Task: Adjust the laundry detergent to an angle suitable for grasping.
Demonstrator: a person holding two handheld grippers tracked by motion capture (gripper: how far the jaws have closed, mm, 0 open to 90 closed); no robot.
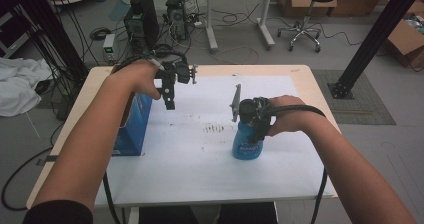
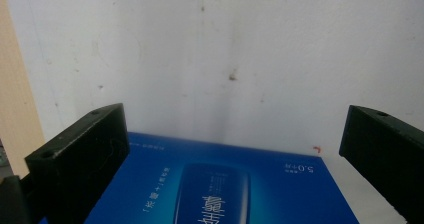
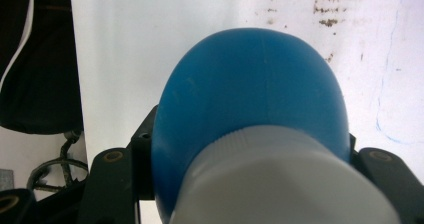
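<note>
A blue box with white print stands at the left of the table. My left gripper hovers open just right of its top. In the left gripper view the box lies below and between the wide-apart jaws of that gripper, untouched. A blue bottle with a white cap stands upright right of centre. My right gripper is shut on its upper part from above. In the right gripper view the bottle sits between the jaws of that gripper, which press on both its sides.
A white paper sheet covers most of the wooden table, with dark smudges at its middle. On the floor beyond stand computer towers, cables and an office chair. A black post rises at the right.
</note>
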